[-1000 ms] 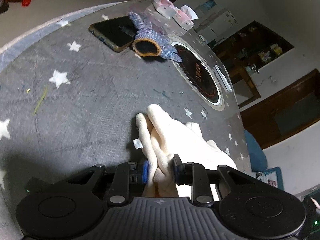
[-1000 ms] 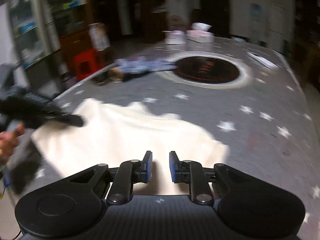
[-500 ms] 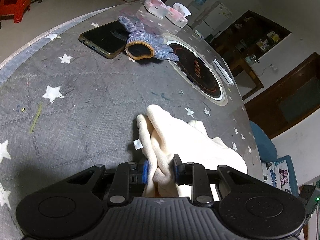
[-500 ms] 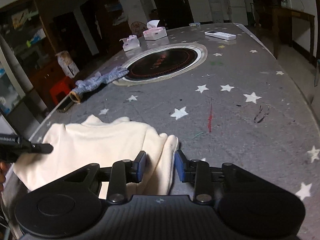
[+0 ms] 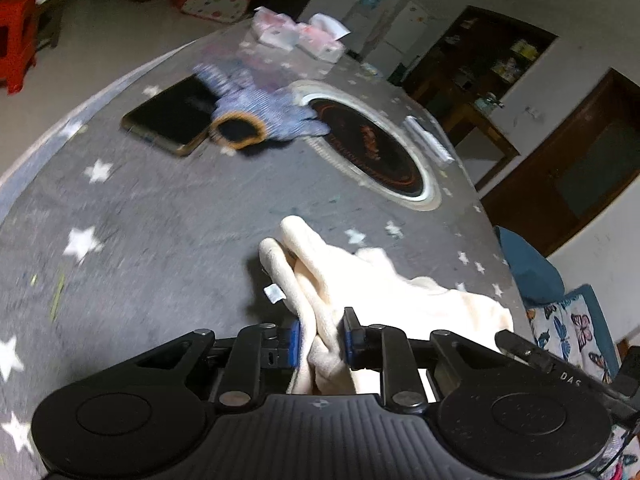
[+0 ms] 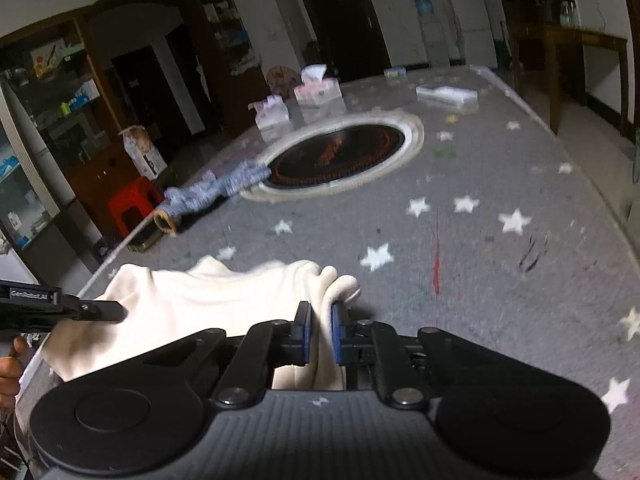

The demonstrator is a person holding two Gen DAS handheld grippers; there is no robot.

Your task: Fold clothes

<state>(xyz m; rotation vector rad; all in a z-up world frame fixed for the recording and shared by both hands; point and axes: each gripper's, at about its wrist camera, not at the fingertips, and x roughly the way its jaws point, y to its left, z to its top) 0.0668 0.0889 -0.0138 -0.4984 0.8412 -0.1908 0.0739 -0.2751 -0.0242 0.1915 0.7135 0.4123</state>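
Left tongs (image 5: pixel 320 338) pinching a bunched edge of the cream garment (image 5: pixel 384 284), fabric squeezed between the blue pads. Right tongs (image 6: pixel 321 334) just closed further, now clamped on a folded edge of the same garment (image 6: pixel 224 300), cloth pressed between the pads. Garment lying on the near part of the grey star-print counter (image 5: pixel 160 208), spanning between the two tongs, gathered in soft rolls at both pinch points, with a small white tag sticking out beside the left one. In the right view, left tongs reaching in from the left edge over the garment, with a hand (image 6: pixel 10 372) behind them. Farther back on the counter: a dark round inset (image 5: pixel 368 144), a blue knit glove (image 5: pixel 264 116) with an orange cuff lying partly on a phone (image 5: pixel 168 120), tissue packs (image 5: pixel 296 36) at the far edge, a white remote (image 6: pixel 446 94) beyond the inset. Red stool (image 6: pixel 134 208) on the floor past the counter's edge. Both views slightly blurred.
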